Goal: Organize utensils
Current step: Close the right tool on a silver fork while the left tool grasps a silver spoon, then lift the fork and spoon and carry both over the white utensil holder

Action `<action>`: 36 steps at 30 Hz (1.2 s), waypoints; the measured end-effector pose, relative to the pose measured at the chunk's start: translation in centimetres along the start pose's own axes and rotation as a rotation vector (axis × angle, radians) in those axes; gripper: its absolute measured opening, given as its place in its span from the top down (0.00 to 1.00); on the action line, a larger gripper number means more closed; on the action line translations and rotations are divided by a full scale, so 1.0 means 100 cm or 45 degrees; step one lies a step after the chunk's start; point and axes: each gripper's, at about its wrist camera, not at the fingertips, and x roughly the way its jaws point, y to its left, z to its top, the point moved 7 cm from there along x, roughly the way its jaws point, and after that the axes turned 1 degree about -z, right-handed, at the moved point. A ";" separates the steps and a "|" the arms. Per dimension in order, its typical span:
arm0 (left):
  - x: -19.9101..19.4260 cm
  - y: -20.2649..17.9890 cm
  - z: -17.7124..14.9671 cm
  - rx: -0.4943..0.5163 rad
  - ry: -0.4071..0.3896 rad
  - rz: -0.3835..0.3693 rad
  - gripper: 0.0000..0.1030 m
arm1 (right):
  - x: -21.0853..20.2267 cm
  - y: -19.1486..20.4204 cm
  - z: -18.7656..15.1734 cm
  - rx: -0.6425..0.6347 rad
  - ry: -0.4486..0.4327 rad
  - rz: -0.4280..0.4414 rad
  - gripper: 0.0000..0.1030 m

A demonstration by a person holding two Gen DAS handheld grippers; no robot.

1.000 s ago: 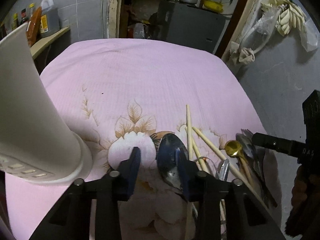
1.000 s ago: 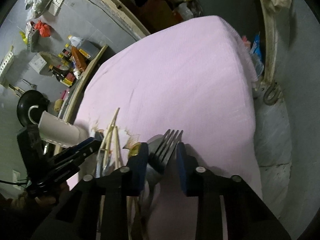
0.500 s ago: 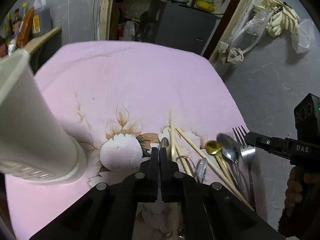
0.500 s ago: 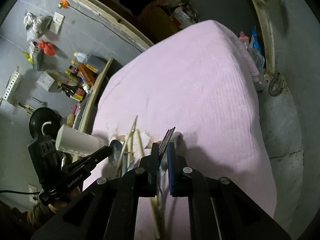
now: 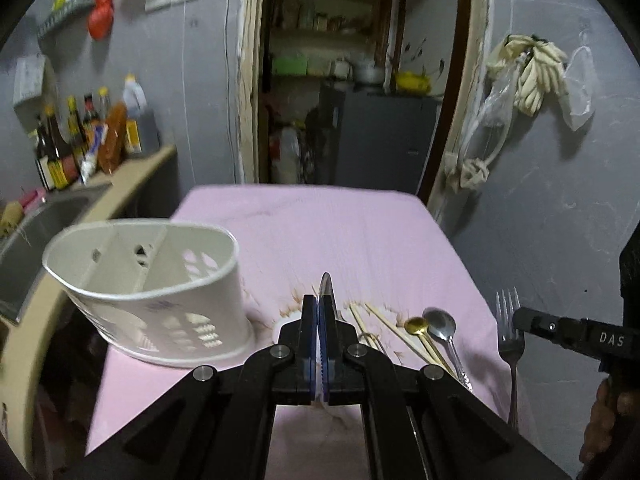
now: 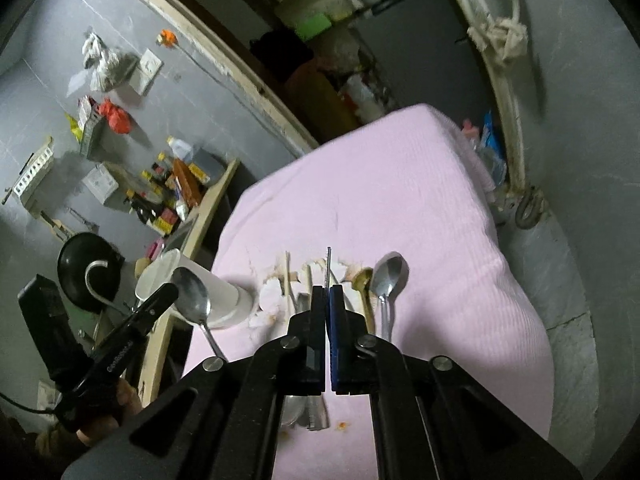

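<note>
Above the pink cloth (image 5: 360, 232), left hand-held gripper (image 5: 319, 312) pinches a spoon (image 6: 192, 300), right hand-held gripper (image 6: 328, 300) seemingly a fork (image 5: 507, 320).

A: State the cloth (image 5: 360, 232) colour.
B: Pink, with a brown-and-white flower print near the chopsticks (image 5: 384, 328), which are pale tan.
A: Holder (image 5: 160, 300)?
B: White, with perforated patterns.
A: Spoons?
B: One gold (image 5: 416, 325), one silver (image 5: 440, 324). Fork (image 5: 508, 336) silver.
A: Tool (image 5: 321, 312) colour?
B: Black, with blue pads (image 6: 335, 320).

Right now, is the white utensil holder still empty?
Yes: in the left wrist view both compartments of the white utensil holder show only bare walls and slots, with no utensil inside.
</note>
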 end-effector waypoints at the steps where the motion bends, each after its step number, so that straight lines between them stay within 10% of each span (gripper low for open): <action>1: -0.007 0.003 0.004 0.007 -0.026 0.002 0.98 | -0.006 0.005 0.002 0.008 -0.029 0.000 0.98; 12: -0.071 0.074 0.055 -0.072 -0.232 -0.009 0.98 | -0.037 0.112 0.033 -0.113 -0.262 0.111 0.98; 23: -0.106 0.208 0.128 -0.170 -0.500 0.274 0.98 | 0.004 0.254 0.078 -0.239 -0.419 0.397 0.98; 36: -0.041 0.236 0.117 -0.046 -0.464 0.392 0.98 | 0.114 0.249 0.045 -0.152 -0.250 0.335 0.98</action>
